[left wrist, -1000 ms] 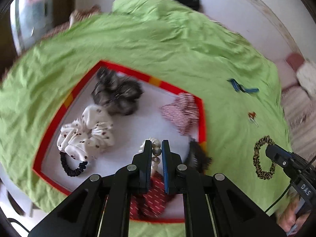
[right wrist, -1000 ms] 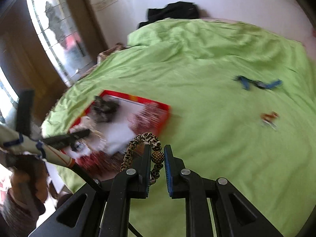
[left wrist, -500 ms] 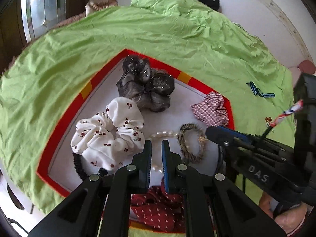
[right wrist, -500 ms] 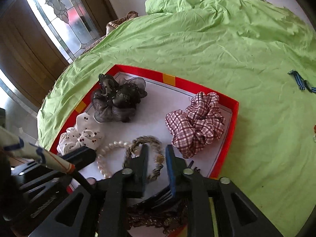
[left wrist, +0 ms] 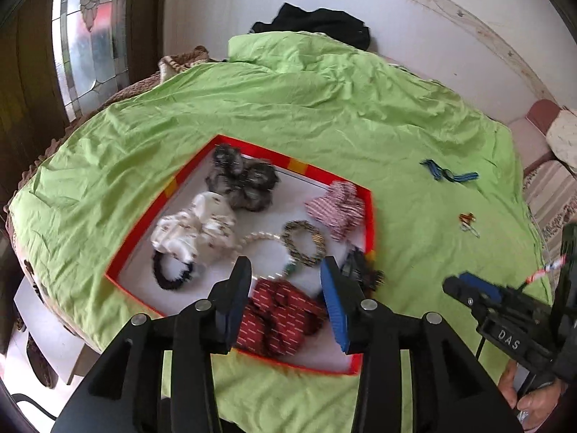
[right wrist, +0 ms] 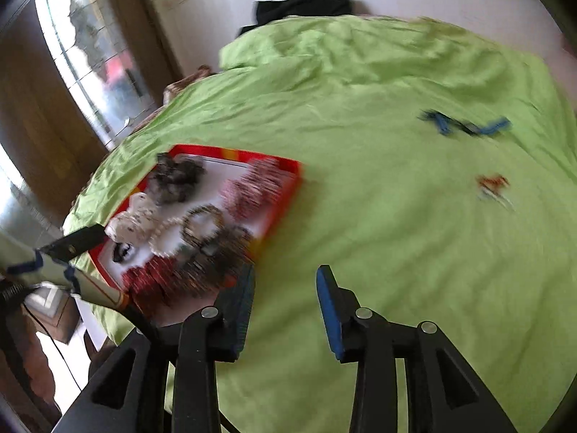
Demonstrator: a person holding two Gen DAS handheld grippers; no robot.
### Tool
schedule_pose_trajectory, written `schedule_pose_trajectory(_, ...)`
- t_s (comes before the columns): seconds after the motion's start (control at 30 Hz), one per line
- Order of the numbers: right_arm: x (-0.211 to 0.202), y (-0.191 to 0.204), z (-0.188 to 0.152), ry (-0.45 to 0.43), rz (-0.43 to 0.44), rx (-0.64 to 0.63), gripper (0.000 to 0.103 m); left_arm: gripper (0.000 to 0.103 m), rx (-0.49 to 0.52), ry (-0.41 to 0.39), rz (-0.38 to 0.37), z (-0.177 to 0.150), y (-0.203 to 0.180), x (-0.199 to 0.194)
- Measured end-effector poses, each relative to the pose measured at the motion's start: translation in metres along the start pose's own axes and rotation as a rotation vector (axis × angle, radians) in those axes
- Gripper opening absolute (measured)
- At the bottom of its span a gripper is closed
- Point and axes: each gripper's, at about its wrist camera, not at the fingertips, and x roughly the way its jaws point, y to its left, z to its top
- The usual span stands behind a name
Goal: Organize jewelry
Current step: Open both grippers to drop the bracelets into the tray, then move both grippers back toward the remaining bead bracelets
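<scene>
A red-rimmed tray (left wrist: 371, 213) lies on the green bedspread and holds several scrunchies, a pearl bracelet (left wrist: 258, 239) and a leopard-print bracelet (left wrist: 303, 242). My left gripper (left wrist: 286, 285) is open and empty above the tray's near side, over a red scrunchie (left wrist: 281, 319). My right gripper (right wrist: 285, 288) is open and empty, above the bedspread right of the tray (right wrist: 292, 195); it also shows in the left wrist view (left wrist: 479, 296). A blue hair tie (left wrist: 449, 175) and a small orange clip (left wrist: 468, 221) lie on the bedspread to the right.
The green bedspread (left wrist: 324, 115) covers a bed against a white wall. A black garment (left wrist: 317, 25) lies at the far edge. A glass door (left wrist: 86, 36) stands at the left. Striped pillows (left wrist: 551, 195) sit at the right. The bed's edge drops off at the near left.
Both grippers have opened and pulled back from the tray. The pearl bracelet and the leopard-print bracelet were let go and now lie in the tray. The right gripper moved right.
</scene>
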Motion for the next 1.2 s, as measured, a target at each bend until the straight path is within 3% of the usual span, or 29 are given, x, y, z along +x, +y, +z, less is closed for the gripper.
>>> schedule_pose_trajectory(0.23, -0.030, -0.074, -0.047, 0.019, -0.082, 0.145, 0.039, 0.041, 0.073, 0.029, -0.055, -0.014, -0.057, -0.007)
schedule_pose_trajectory(0.5, -0.054, -0.127, -0.081, 0.000, -0.119, 0.253, 0.038, 0.044, 0.178, 0.071, -0.088, -0.033, -0.115, -0.008)
schedule_pose_trajectory(1.2, -0.095, -0.207, -0.123, -0.044, -0.205, 0.409, 0.039, 0.048, 0.313, 0.131, -0.148, -0.060, -0.196, 0.011)
